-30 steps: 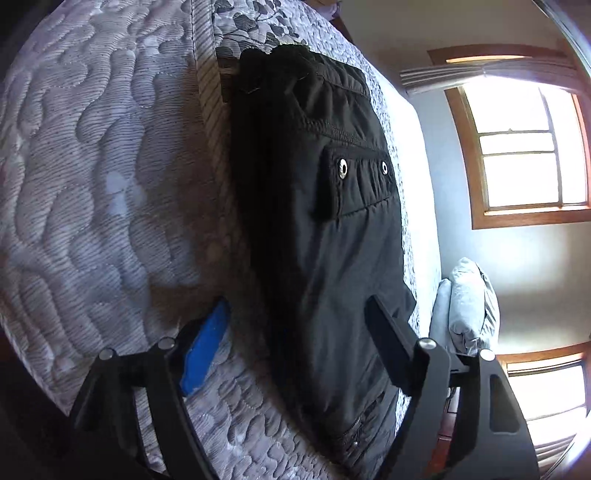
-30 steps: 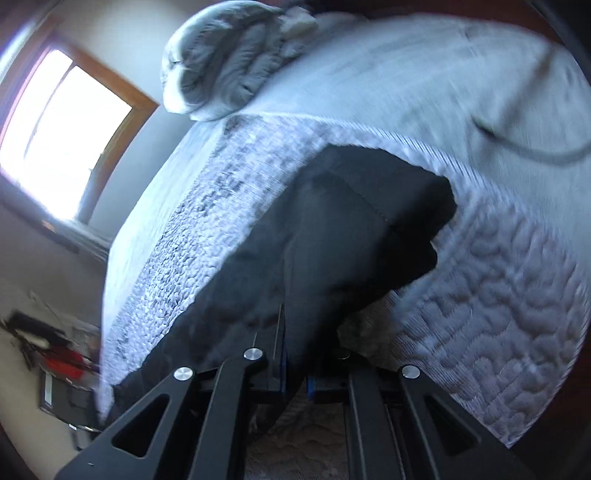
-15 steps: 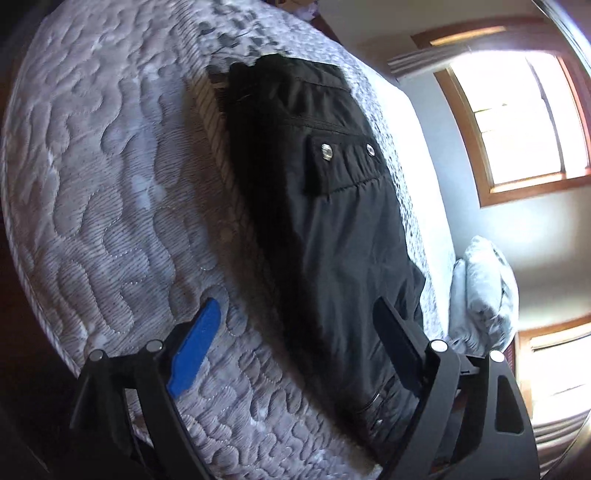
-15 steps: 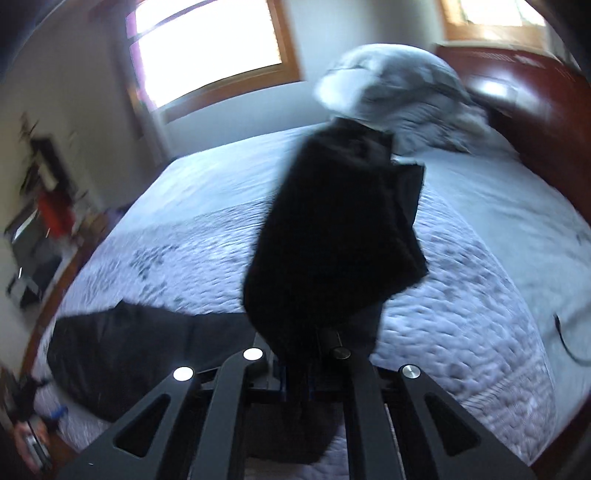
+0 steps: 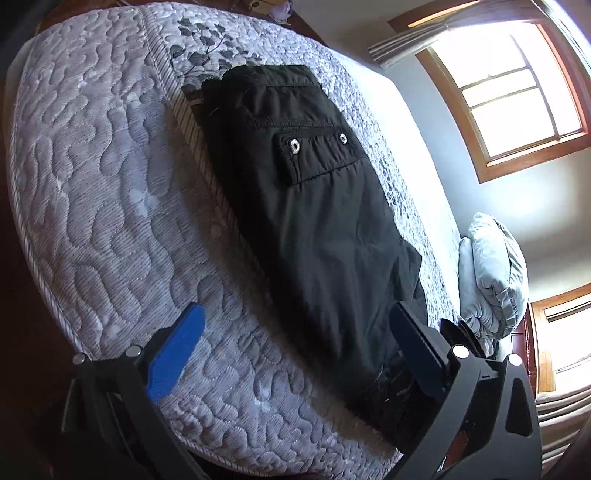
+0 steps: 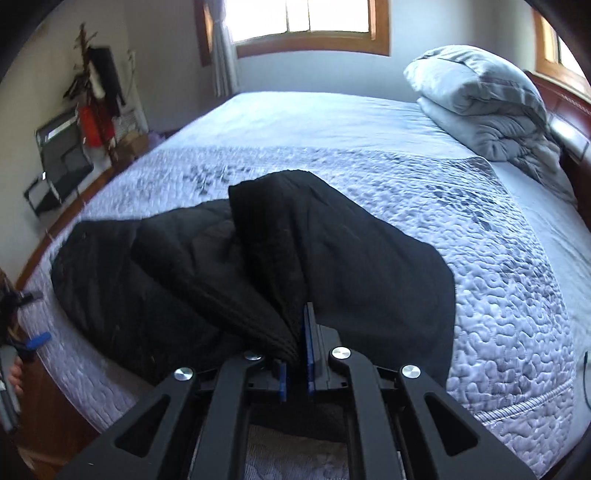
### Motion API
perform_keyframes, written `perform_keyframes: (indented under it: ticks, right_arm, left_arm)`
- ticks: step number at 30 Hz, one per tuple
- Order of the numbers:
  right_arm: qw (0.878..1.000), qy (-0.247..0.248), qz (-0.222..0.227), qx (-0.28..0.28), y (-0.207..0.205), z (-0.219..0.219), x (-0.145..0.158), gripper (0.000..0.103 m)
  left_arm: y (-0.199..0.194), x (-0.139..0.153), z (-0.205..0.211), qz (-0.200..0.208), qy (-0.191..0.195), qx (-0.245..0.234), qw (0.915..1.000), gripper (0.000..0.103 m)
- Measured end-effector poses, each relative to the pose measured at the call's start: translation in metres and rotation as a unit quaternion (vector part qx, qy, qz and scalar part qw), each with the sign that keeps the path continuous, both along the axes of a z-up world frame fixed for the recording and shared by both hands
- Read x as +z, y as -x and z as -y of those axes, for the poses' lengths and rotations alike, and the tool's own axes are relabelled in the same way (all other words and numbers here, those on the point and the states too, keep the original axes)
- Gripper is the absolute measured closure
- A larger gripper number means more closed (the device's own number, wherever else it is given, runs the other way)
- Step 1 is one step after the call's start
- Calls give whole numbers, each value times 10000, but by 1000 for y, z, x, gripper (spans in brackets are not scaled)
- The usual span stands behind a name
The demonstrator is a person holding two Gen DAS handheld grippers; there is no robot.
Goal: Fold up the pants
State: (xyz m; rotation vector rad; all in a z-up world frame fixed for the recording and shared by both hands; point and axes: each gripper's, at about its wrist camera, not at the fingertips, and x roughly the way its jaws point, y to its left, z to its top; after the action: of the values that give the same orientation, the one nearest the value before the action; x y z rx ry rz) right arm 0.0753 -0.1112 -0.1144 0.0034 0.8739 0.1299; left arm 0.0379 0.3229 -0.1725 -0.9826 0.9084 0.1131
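Note:
Black pants [image 5: 314,221] lie along the edge of the quilted bed [image 5: 103,206], a snap-buttoned pocket flap [image 5: 317,151] facing up. My left gripper [image 5: 295,350] hovers just above their near end. Its jaws are opening wide: the blue pad [image 5: 177,350] is over the quilt, the other finger over the cloth, neither pressing on it. In the right wrist view my right gripper [image 6: 301,328] is shut on a bunched fold of the pants [image 6: 258,266], holding one end doubled back over the rest. The left gripper's blue pad [image 6: 37,339] shows at the far left edge there.
A folded grey comforter [image 6: 480,99] sits by the dark wooden headboard [image 6: 565,122]. Windows [image 6: 306,18] light the far wall. Clutter and a black frame [image 6: 62,155] stand on the floor left of the bed. A thin cable [image 6: 585,376] lies at the right edge.
The left gripper has lifted off the pants and its jaws have spread wider. The right gripper has swung across the bed and rolled, carrying the pants' end over the rest.

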Motion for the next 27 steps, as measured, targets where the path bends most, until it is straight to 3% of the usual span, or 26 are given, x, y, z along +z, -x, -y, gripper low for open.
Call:
perform_keyframes:
  ticks: [4, 8, 10, 13, 16, 20, 24, 27]
  right_arm:
    - [9988, 328, -215, 279, 3, -21, -17, 93]
    - [9955, 537, -507, 588, 9, -37, -33, 72]
    - [9942, 583, -568, 707, 14, -40, -36, 69]
    - [9923, 283, -752, 940, 23, -40, -35, 48]
    - [9942, 197, -497, 934, 34, -39, -22, 46]
    - [9943, 392, -12, 990, 40, -50, 0, 31]
    - [9882, 877, -19, 1253, 30, -74, -6, 29]
    - [9866, 956, -219, 1303, 19, -82, -20, 30]
  left_arm:
    - [7, -8, 0, -90, 143, -83, 9998, 3]
    - [14, -10, 0, -94, 153, -100, 9998, 3]
    - [17, -10, 0, -91, 140, -110, 9998, 3]
    - [21, -12, -1, -103, 207, -93, 9997, 3]
    - [25, -15, -1, -97, 237, -81, 9996, 3]
    - [32, -18, 1, -139, 249, -68, 9996, 3]
    - [38, -22, 4, -156, 296, -62, 9994, 3]
    - [43, -24, 7, -169, 311, -59, 9994, 3]
